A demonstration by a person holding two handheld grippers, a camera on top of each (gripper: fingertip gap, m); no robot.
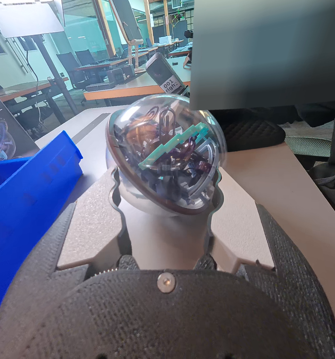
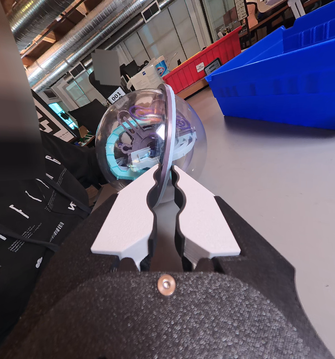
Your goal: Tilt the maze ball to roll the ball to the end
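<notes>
Between the wide-spread fingers of the left gripper (image 1: 165, 174), the maze ball (image 1: 163, 153) is sitting as a clear sphere with a dark band around its middle and teal, purple and grey tracks showing inside. Both wavy pads are pressing against its lower sides, so the left gripper is clamping the sphere itself, just above the grey table (image 1: 279, 194). A blue bin (image 1: 26, 194) is lying beside it to the left, and a dark printed box (image 1: 1, 126) is standing behind that bin.

From the other side, the right gripper (image 2: 165, 171) is pinching the ball's raised rim (image 2: 169, 124), its two white fingers (image 2: 137, 204) standing nearly together with the thin band caught between the dark pads. The maze ball (image 2: 135, 139) is tilting, its rim running slantwise. Blue bins (image 2: 289, 87) are resting on the table (image 2: 260, 194) to the right, with a red bin (image 2: 201, 64) farther back. Dark printed clothing (image 2: 26, 204) is filling the left edge.
</notes>
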